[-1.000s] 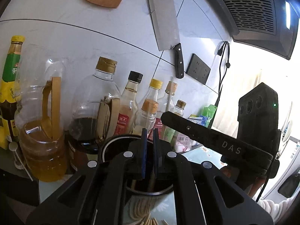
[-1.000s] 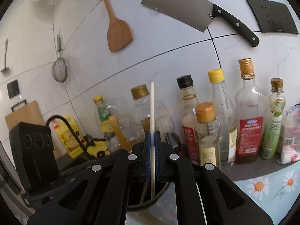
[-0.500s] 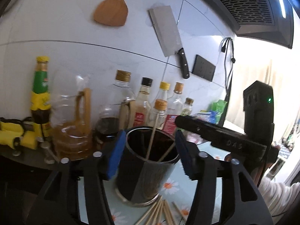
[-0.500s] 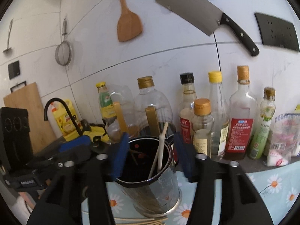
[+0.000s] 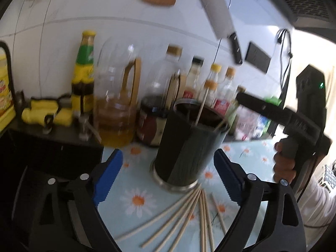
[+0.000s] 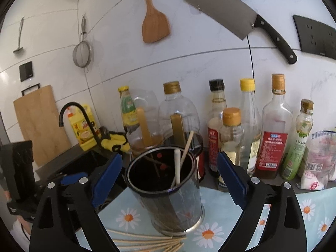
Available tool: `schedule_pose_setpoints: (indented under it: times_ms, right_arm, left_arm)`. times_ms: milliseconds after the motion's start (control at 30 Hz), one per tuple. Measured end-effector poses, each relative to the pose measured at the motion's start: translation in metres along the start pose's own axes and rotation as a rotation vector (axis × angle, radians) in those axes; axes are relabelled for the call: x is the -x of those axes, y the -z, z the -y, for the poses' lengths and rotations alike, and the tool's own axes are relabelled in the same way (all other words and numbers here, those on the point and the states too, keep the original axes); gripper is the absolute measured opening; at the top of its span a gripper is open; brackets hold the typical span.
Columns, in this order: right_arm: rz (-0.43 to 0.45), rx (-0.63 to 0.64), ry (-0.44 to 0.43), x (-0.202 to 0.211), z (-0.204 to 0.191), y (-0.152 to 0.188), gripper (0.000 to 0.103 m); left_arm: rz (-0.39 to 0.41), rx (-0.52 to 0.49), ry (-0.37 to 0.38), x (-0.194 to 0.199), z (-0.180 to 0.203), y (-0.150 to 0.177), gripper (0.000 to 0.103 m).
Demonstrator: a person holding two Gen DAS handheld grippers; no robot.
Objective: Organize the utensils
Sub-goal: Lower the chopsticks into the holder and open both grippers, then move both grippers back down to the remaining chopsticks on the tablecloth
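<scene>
— Left gripper (image 5: 166,180)?
— Jaws opening wide, empty, astride the holder (image 5: 189,147), chopsticks standing inside.
— Right gripper (image 6: 168,180)?
— Likewise opening, nothing gripped. More chopsticks (image 5: 189,216) fanned on the daisy cloth (image 6: 210,233), likely awaiting pickup.

Dark holder (image 6: 168,199) on daisy-print pale-blue cloth (image 6: 310,210)

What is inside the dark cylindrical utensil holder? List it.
Inside the dark cylindrical utensil holder: a white chopstick, a wooden chopstick and darker sticks. Its dark wall hides their lower ends.
</scene>
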State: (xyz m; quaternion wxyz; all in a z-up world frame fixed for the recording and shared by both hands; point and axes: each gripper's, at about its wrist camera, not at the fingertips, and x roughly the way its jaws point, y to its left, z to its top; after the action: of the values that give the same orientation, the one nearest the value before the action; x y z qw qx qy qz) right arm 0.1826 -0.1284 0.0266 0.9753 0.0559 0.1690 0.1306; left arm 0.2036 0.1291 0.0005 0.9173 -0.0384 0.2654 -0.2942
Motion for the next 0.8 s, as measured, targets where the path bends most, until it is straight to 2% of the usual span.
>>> schedule_pose_setpoints:
  times_ms: [100,267,367,433,567,800]
  right_arm:
    - [-0.042,-0.001,-0.01,0.0,0.007,0.007,0.09]
    - [-0.134,-0.015,0.006,-0.002,0.021,0.029,0.091]
    - [-0.188,-0.012,0.033,-0.003,0.026,0.045,0.091]
    - [-0.222,-0.009,0.052,-0.003,0.028,0.057,0.091]
    - [-0.293,-0.016,0.096,0.001,0.03,0.081,0.091]
    - [-0.405,-0.075,0.173,0.006,0.026,0.125,0.091]
  left_arm:
    - [-0.043,0.005,-0.045,0.0,0.001,0.014,0.096]
    - [-0.123,0.044,-0.064,-0.007,-0.003,0.034,0.096]
    - [-0.203,0.029,-0.051,-0.018,-0.009,0.044,0.096]
    - [-0.247,-0.003,-0.053,-0.026,-0.014,0.046,0.096]
    - [-0.32,-0.065,-0.01,-0.041,-0.02,0.044,0.096]
    - [-0.506,-0.269,0.091,-0.076,-0.019,0.041,0.096]
